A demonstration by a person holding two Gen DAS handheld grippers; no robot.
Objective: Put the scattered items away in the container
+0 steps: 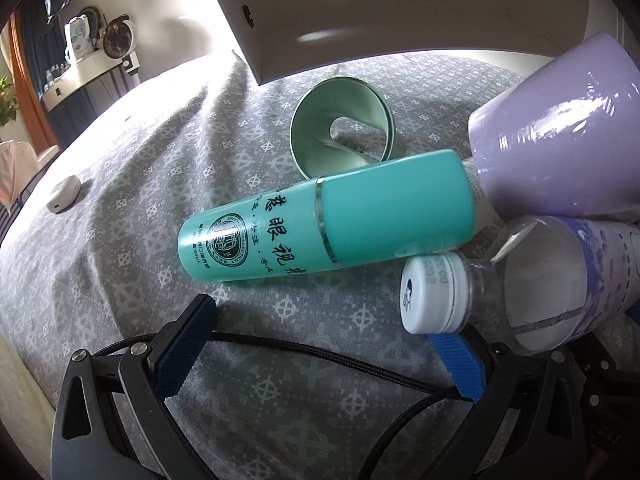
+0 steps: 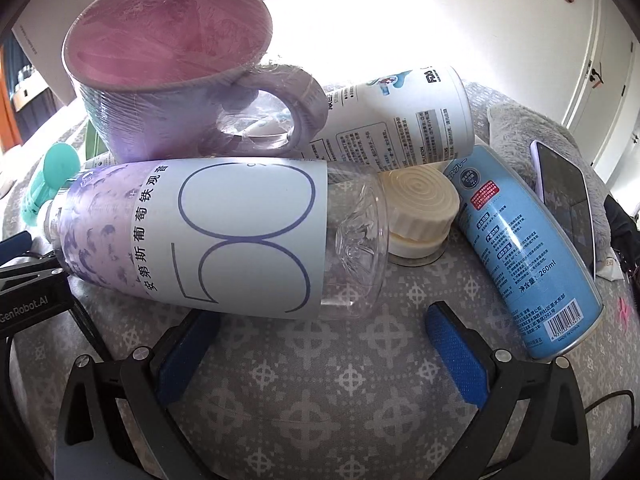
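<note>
On a surface under a grey patterned cloth (image 1: 168, 184), which cannot be told for a counter or a bed, the items lie in a tight pile. Going left to right in the left wrist view, a small white case (image 1: 64, 193) is seen well apart from the rest. Next a green ring (image 1: 344, 124) is found, then a teal bottle (image 1: 328, 224) on its side, with a clear bottle (image 1: 532, 280) just beside it, white cap (image 1: 434, 292) forward. A lilac mug (image 1: 560, 132) rests tilted on the bottles. The white box (image 1: 400, 12) behind, probably the container, stands beyond the ring; its opening is not shown.

The left tongs (image 1: 324, 344) are released, jaws wide, with nothing held; the cap sits just above the right pad.

In the right wrist view the clear bottle (image 2: 224, 236) is crossed from above by the mug (image 2: 172, 80). To the right a white can (image 2: 396, 120), a cream lid (image 2: 420, 208), a blue spray can (image 2: 528, 256) and a phone (image 2: 568, 204) are seen. The right tongs (image 2: 320, 344) are likewise spread, empty, just short of the clear bottle.

The risk is judged to lie in the stacking. If either bottle is pulled out first, the mug's support would be lost and it could roll off or knock the cans. The round bottles may also slip between the pads if gripped off centre.
</note>
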